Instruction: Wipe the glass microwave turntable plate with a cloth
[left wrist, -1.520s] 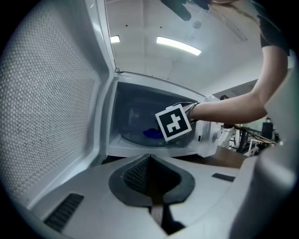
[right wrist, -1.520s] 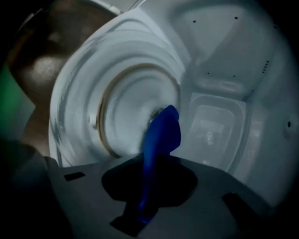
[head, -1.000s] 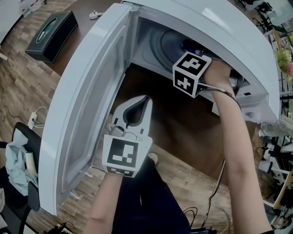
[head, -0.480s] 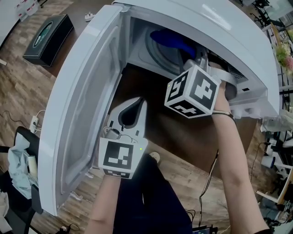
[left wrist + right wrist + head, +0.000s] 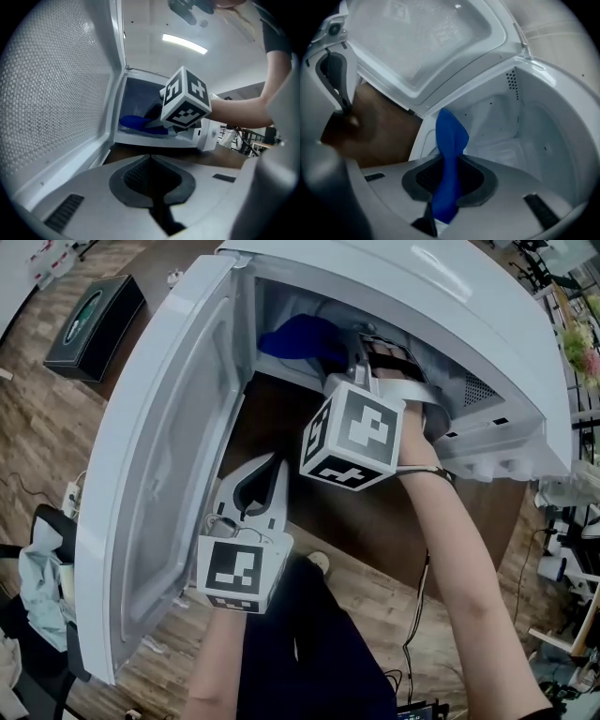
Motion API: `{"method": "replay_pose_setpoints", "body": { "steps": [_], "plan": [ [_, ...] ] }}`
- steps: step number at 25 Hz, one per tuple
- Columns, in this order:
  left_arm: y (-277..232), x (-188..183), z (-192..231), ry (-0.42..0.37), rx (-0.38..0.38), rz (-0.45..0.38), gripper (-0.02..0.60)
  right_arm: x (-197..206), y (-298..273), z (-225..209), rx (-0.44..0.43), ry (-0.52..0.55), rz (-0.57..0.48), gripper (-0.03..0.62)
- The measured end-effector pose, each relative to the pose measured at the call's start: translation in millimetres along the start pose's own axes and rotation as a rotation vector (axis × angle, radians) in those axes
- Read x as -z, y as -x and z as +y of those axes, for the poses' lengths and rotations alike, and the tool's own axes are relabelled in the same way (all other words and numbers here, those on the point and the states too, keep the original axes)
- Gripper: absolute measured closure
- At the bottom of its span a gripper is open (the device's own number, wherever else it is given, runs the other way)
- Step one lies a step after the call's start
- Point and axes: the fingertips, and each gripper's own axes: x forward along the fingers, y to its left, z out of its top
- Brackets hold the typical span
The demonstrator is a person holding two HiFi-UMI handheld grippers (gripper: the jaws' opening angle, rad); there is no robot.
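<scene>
The microwave (image 5: 450, 296) stands on the dark desk (image 5: 375, 517) with its door (image 5: 159, 474) swung fully out to the left, so the whole front of the cavity is open. The door's free edge reaches past the desk's front edge, over the wooden floor (image 5: 37, 427).

The right tool (image 5: 449, 161) is pinched narrowly on a blue cloth (image 5: 449, 140), which stands up out of the jaws in a folded strip. This tool is in the cavity's mouth, near the hinge side; its marker cube (image 5: 354, 437) hangs just outside the front rim, above the desk. In the right gripper view the cavity's pale walls and floor lie open ahead and to the right, with the cloth's tip close to the front left corner by the door. The glass turntable plate cannot be picked out in any view.

The left tool (image 5: 150, 161) is outside, with its jaws together and nothing between them. It sits between the door's inner face and the person's body, low over the desk's front edge and well apart from the cavity. A bare strip of desk lies between it and the microwave's front rim.
</scene>
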Motion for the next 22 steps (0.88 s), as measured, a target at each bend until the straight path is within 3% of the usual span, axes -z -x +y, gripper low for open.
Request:
{"method": "replay_pose_setpoints", "body": {
  "steps": [5, 15, 22],
  "plan": [
    [-1.9, -1.9, -2.5, -0.003, 0.001, -0.005, 0.575, 14.0, -8.8, 11.7, -0.041, 0.09, 0.056, 0.531],
    [-2.2, -3.9, -2.7, -0.009, -0.005, -0.006, 0.575, 50.4, -8.3, 8.2, -0.059, 0.16, 0.168, 0.531],
    [-3.1, -7.2, -4.8, -0.017, 0.003, -0.011, 0.575, 99.0, -5.2, 2.5, -0.083, 0.439, 0.423, 0.531]
  ]
}}
